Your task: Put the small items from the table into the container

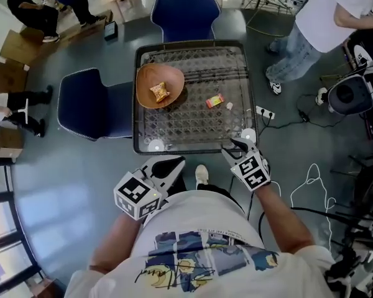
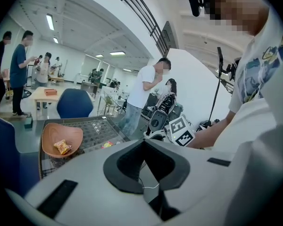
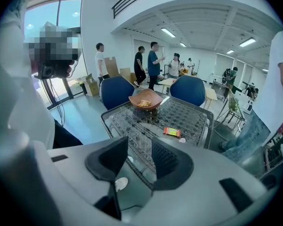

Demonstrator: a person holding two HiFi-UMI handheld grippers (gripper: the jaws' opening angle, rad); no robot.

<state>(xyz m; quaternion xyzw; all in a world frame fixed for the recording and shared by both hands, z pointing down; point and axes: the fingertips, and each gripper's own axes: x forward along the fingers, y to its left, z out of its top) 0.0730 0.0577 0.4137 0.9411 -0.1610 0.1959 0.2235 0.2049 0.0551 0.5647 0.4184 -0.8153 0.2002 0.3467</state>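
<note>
A glass-topped table (image 1: 236, 54) carries a brown bowl (image 1: 146, 79) at its left, with a snack packet (image 1: 160, 92) inside. An orange wrapped sweet (image 1: 214, 101) and a small white item (image 1: 229, 106) lie right of the bowl. My right gripper (image 1: 235, 144) hovers at the table's near right corner, jaws open and empty; in the right gripper view the gripper (image 3: 139, 142) faces the sweet (image 3: 172, 132) and the bowl (image 3: 145, 99). My left gripper (image 1: 177, 162) is held off the near edge, its jaws closed tip to tip (image 2: 144, 142), holding nothing. The bowl (image 2: 61, 138) is far left in its view.
Blue chairs stand left (image 1: 95, 102) and behind (image 1: 185, 11) the table. A person in jeans (image 1: 301, 42) stands at the right, near a power strip (image 1: 265, 112), cables and equipment (image 1: 351, 95). White discs (image 1: 156, 145) mark the table's near corners.
</note>
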